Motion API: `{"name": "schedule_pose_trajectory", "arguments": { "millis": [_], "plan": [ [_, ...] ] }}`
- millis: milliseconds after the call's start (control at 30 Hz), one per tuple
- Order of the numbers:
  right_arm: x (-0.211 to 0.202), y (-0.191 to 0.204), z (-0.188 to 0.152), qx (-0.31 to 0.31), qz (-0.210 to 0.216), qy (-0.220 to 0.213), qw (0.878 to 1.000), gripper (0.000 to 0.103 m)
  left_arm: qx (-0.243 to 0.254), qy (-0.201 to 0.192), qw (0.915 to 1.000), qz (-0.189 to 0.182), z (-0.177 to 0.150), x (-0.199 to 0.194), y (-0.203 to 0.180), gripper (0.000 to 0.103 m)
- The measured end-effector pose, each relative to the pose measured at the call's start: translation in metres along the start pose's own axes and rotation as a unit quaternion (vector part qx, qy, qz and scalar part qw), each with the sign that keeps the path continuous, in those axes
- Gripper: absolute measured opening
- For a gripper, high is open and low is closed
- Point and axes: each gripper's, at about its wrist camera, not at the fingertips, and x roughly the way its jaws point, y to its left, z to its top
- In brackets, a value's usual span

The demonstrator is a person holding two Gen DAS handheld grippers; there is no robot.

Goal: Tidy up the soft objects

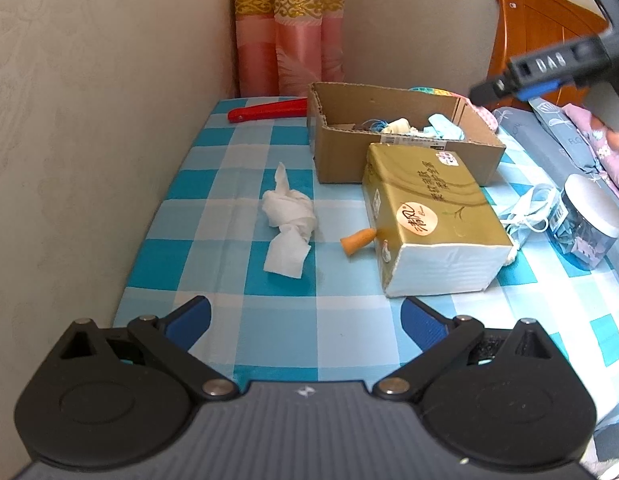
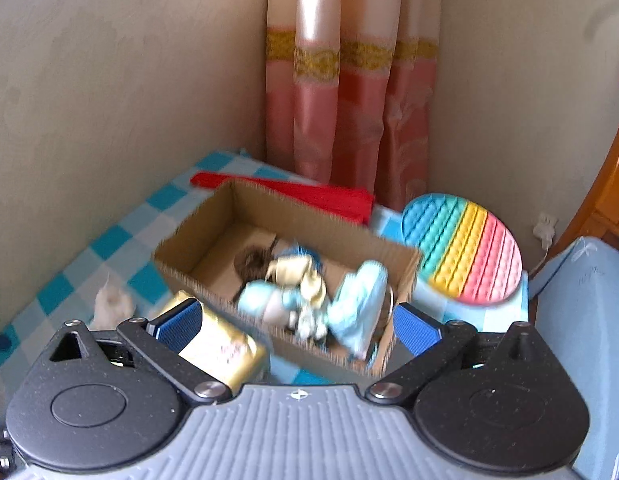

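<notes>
A cardboard box (image 1: 405, 156) (image 2: 213, 236) stands on the blue checked tablecloth (image 1: 237, 152) and holds several soft things: light blue cloth (image 2: 361, 304), cream cloth (image 2: 297, 272), a dark hair tie. A crumpled white tissue (image 1: 287, 220) (image 2: 111, 304) lies left of the box. A small orange soft piece (image 1: 357, 240) lies by a gold tissue pack (image 1: 433, 220) (image 2: 219, 344). My left gripper (image 1: 305, 320) is open and empty, near the table's front. My right gripper (image 2: 297, 326) (image 1: 505, 84) is open and empty, above the box's near side.
A red folded fan (image 1: 269, 111) (image 2: 293, 192) lies behind the box. A rainbow pop-it pad (image 2: 465, 252) leans at the back right. White masks (image 1: 529, 208) and a clear jar (image 1: 589, 224) lie at the right. Walls close the left and back; a curtain (image 1: 289, 28) hangs in the corner.
</notes>
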Motion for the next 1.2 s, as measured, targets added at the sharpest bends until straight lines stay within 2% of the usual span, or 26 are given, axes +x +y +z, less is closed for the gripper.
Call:
{"name": "schedule_pose_trajectory", "arguments": {
  "millis": [233,300,333,467,667,900,1100,1200],
  "plan": [
    [0.006,-0.014,-0.026,0.036,0.002,0.047,0.998,0.102,0.007,0.001,1.0000,-0.001,-0.002,-0.002,-0.005,0.101],
    [0.010,-0.018,-0.032,0.048,0.002,0.063,0.997,0.090,0.009,0.002,1.0000,0.000,-0.003,-0.002,-0.006,0.101],
    [0.012,-0.020,-0.035,0.051,0.005,0.070,0.996,0.080,0.009,0.002,1.0000,0.000,-0.003,-0.002,-0.006,0.101],
    [0.022,-0.021,-0.045,0.051,-0.008,0.100,0.994,0.064,0.012,0.004,0.9999,0.001,-0.004,-0.001,-0.008,0.101],
    [0.031,-0.023,-0.051,0.066,-0.006,0.127,0.990,0.064,0.019,0.005,0.9998,0.000,-0.006,-0.003,-0.013,0.101],
    [0.020,-0.007,-0.056,0.043,0.009,0.109,0.993,0.064,0.019,0.007,0.9998,0.003,-0.008,-0.003,-0.012,0.101],
    [-0.021,0.013,-0.073,0.011,0.020,0.054,0.998,0.064,0.020,0.011,0.9997,-0.002,-0.009,-0.001,-0.013,0.101],
    [-0.032,0.026,-0.088,0.001,0.015,0.040,0.999,0.064,0.024,0.012,0.9996,-0.006,-0.010,0.001,-0.015,0.101]
  ]
}}
